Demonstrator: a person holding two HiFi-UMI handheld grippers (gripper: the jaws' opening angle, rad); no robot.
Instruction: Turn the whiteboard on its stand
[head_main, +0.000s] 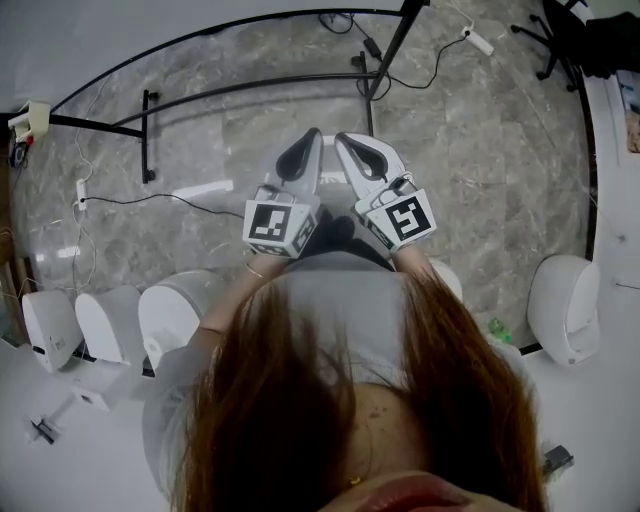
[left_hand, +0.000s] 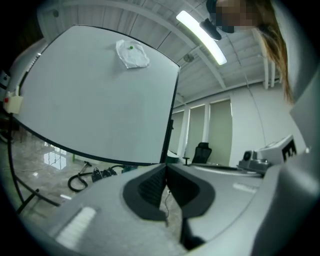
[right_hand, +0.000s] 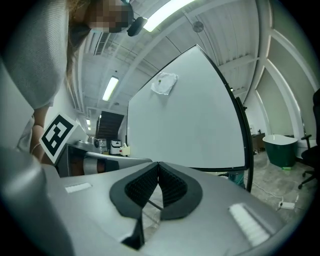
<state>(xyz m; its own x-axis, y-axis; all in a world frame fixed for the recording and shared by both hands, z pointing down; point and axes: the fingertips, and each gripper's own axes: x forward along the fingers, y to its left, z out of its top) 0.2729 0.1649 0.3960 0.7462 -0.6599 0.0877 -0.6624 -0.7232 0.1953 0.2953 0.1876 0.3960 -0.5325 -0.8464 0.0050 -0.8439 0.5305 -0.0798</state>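
Observation:
The whiteboard (head_main: 150, 30) stands ahead and to the left, and its black-framed lower edge arcs across the head view. In the left gripper view the whiteboard (left_hand: 95, 100) fills the left half, with a crumpled white cloth (left_hand: 132, 54) stuck near its top. In the right gripper view the whiteboard (right_hand: 185, 120) is straight ahead, some way off. My left gripper (head_main: 313, 133) and right gripper (head_main: 340, 138) are side by side at chest height, pointing level at the board without touching it. Both the left gripper (left_hand: 165, 166) and the right gripper (right_hand: 158, 164) are shut, with nothing between the pads.
The stand's black base bar (head_main: 230, 90) and foot (head_main: 150, 130) lie on the marble floor among cables (head_main: 150, 200) and a power strip (head_main: 480, 42). White rounded units stand at left (head_main: 110, 322) and right (head_main: 565, 305). An office chair (left_hand: 202, 152) and a green tub (right_hand: 281, 149) stand farther off.

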